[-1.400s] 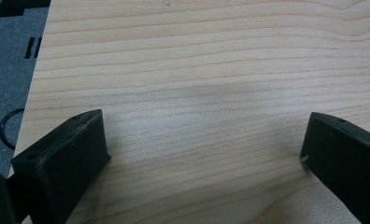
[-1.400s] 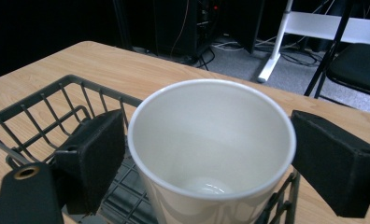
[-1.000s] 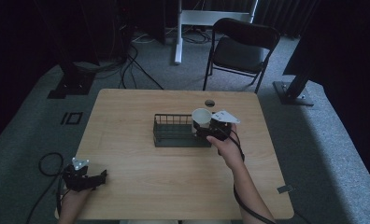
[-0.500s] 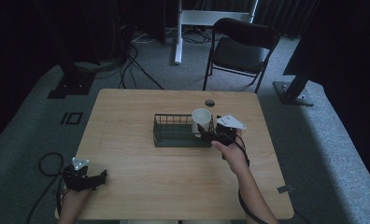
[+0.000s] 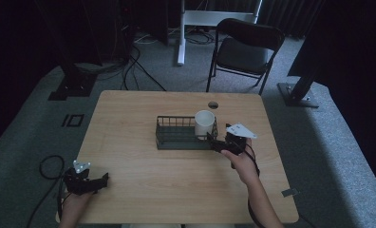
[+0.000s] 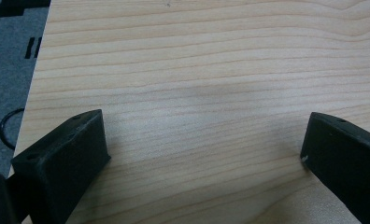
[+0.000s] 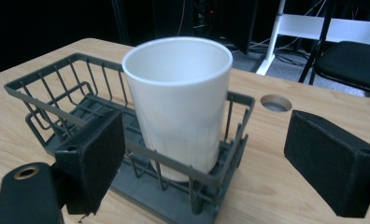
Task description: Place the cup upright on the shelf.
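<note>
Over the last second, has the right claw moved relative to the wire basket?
Yes. The right claw has backed off toward the person and the table's right edge, away from the white cup, which stands upright in the wire basket.

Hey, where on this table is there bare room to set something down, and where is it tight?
Free: the bare wood between the left gripper and the wire basket, and the strip behind the basket up to the table edge. Crowded: the basket's right end, where the white cup stands and the right gripper sits open.

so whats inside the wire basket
A white cup stands upright at one end of the wire basket; the remainder of it is bare. The cup's interior is out of sight.
</note>
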A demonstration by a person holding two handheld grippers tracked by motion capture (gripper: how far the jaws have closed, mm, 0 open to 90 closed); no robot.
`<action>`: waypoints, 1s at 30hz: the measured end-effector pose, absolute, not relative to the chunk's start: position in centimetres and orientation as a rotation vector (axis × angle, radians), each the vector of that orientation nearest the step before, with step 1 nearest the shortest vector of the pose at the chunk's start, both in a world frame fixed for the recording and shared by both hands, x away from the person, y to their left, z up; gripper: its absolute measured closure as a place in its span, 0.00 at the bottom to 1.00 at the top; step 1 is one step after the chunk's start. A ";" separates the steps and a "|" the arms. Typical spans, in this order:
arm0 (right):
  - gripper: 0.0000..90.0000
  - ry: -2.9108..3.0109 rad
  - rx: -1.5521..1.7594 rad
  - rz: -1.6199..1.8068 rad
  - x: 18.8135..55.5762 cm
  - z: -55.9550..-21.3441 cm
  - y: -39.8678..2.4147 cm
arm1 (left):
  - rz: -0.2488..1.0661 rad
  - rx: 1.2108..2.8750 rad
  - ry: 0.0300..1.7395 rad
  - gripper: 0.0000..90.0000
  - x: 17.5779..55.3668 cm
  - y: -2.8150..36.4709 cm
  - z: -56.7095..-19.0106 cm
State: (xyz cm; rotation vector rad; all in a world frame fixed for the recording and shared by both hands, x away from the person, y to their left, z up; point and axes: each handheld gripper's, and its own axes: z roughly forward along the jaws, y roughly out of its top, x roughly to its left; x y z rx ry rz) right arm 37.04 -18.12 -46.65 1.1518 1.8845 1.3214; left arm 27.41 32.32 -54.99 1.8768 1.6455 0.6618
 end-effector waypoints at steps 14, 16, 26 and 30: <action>0.14 1.872 1.196 1.258 36.3 -48.3 -20.3 | 0.662 1.876 1.646 0.01 27.4 32.3 -55.0; 0.14 1.875 1.204 1.235 36.3 -48.6 -20.6 | 0.662 1.876 1.646 0.01 27.4 32.3 -55.0; 0.14 1.887 1.259 1.180 36.3 -50.1 -21.6 | 0.662 1.876 1.646 0.01 27.4 32.3 -55.0; 0.14 1.901 1.282 1.154 36.4 -50.8 -22.0 | 0.662 1.876 1.646 0.01 27.4 32.3 -55.0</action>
